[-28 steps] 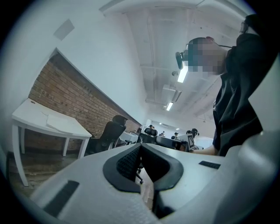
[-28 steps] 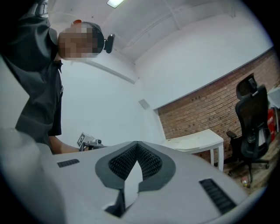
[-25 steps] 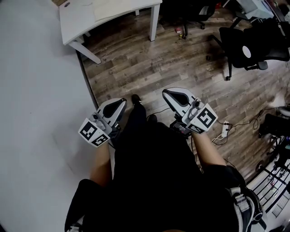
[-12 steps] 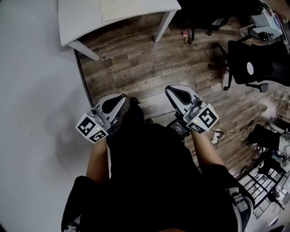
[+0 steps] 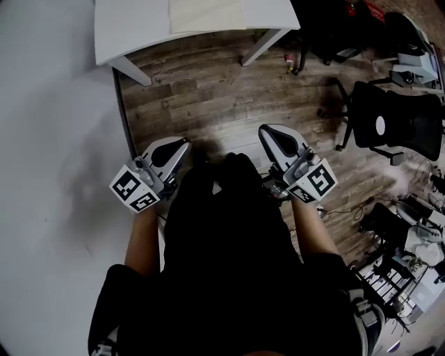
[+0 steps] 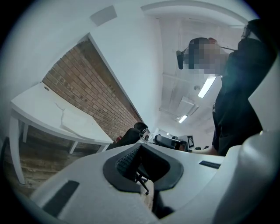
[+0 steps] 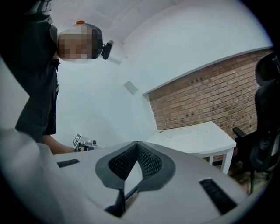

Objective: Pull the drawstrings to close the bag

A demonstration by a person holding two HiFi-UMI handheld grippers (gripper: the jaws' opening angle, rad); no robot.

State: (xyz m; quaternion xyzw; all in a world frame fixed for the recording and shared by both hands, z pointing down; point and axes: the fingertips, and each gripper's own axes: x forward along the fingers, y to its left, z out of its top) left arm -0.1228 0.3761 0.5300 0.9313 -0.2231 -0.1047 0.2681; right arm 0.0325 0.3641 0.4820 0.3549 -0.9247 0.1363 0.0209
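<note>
No drawstrings can be made out in any view. A pale flat sheet-like thing (image 5: 205, 15) lies on the white table (image 5: 132, 35) at the top of the head view; whether it is the bag I cannot tell. It also shows on the table (image 6: 43, 113) in the left gripper view. My left gripper (image 5: 172, 150) and right gripper (image 5: 276, 139) are held in front of the person's dark-clothed body, over the wooden floor and well short of the table. Both are shut with nothing between the ribbed pads (image 6: 127, 159) (image 7: 148, 161).
Black office chairs (image 5: 396, 125) stand at the right, with cables and clutter (image 5: 389, 236) on the wooden floor (image 5: 208, 97) beyond them. A pale grey surface (image 5: 49, 174) fills the left side. A brick wall (image 7: 210, 96) runs behind the table.
The table has come further into the top of the head view and the chairs have slid down the right side. Both grippers keep their place before the body, still shut.
</note>
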